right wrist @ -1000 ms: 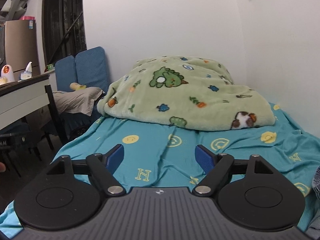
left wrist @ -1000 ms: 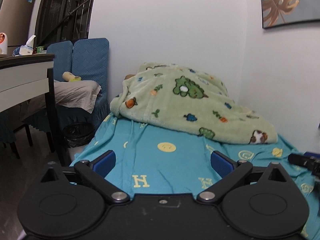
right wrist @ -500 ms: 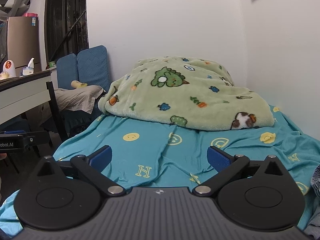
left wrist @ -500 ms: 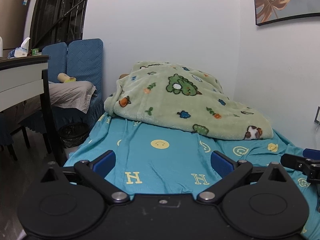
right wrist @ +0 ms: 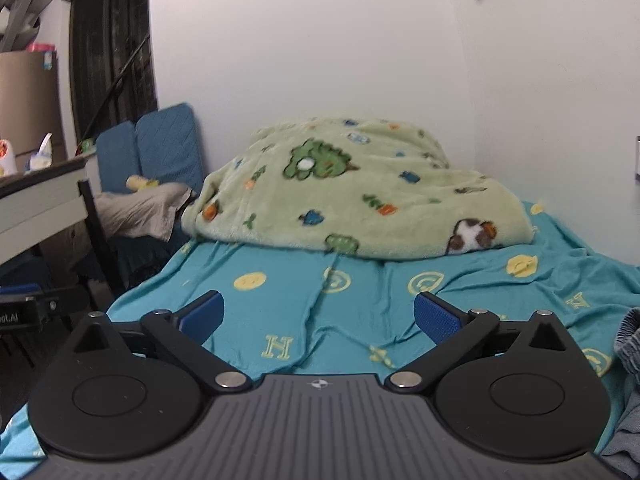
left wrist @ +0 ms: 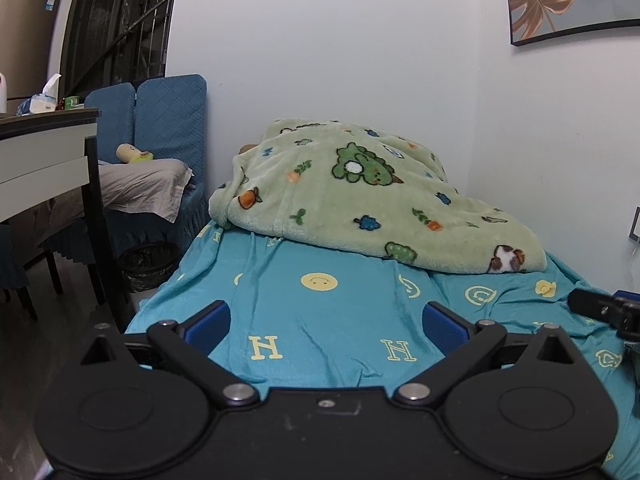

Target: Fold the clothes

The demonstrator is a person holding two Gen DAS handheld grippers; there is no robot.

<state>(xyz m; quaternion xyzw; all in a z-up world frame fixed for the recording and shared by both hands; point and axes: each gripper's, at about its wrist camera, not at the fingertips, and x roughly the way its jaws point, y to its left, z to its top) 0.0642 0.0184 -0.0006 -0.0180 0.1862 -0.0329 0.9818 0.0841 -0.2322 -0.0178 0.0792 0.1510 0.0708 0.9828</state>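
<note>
Two grippers up and both empty; my left gripper (left wrist: 326, 320) has its blue pads spread wide over the teal sheet (left wrist: 320, 320), nothing between them; my right gripper (right wrist: 318, 316) has just been opening and now stands just as wide, also with only bare sheet in the gap. Where are the clothes? The one candidate I can see is a grey-blue bundle of fabric (right wrist: 628, 360) at the far right edge of the right wrist view, lying on the sheet beside my right gripper; it looks like a garment with a gathered band, though most of it runs out of the picture, so I cannot say what it is. Beyond, the green fleece blanket (left wrist: 360, 196) is heaped against the wall at the head of the bed, well apart from my pads, and to the left a table (left wrist: 48, 148) stands near the bed. As I judge it, the step in hand is fetching that garment, so the right should swing toward the bundle with the pads kept wide, come down on a single edge and not pinch the sheet with it; then drag it to the flat middle of the sheet, where the left can take the opposite edge and spread it before any fold.
</note>
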